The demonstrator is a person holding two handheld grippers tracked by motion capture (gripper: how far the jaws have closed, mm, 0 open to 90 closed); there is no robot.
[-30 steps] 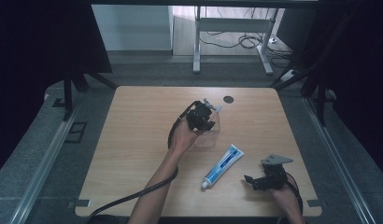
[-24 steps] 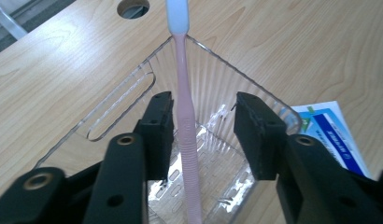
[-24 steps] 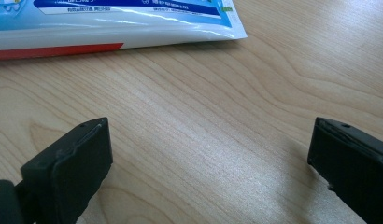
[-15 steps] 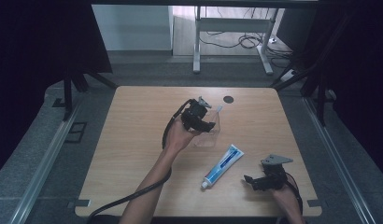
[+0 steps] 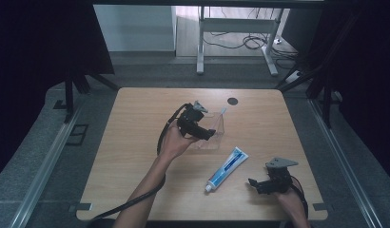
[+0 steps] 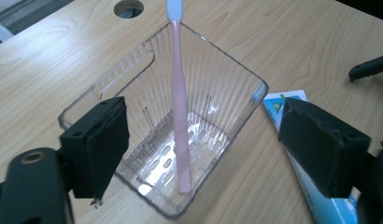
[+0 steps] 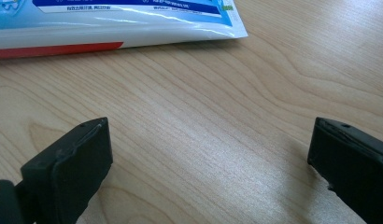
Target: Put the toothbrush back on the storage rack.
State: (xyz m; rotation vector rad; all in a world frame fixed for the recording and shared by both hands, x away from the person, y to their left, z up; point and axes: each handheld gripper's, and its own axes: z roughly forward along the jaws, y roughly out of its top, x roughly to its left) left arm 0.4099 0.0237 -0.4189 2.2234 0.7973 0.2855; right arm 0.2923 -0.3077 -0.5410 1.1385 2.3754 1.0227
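Having just been opening, the jaws of the left tool (image 6: 199, 154) are seen spread wide above a clear bin (image 6: 227, 79), with nothing pressed between the pads. A pink toothbrush (image 6: 179, 116) is left standing inside the bin, its handle end resting on the slotted floor and its white head leaning up against the far rim. Compared with a second ago, the left tool (image 5: 198, 124) has been drawn back slightly from the bin (image 5: 217, 124) towards the person's side. From this it is judged that the toothbrush has been released and its placement is done.

Nothing else is seen in the bin. A toothpaste tube (image 5: 227, 168) lies flat on the desk (image 5: 136, 156), just beside the bin on its near right side, cap end pointing away from the bin. The tube is judged likely to be next.

Further out beyond the tube from the bin, the right tool (image 5: 258, 184) is held low over the desk. Its jaws are wide apart and empty, with bare wood between them and the tube's (image 7: 115, 23) crimped end just ahead.
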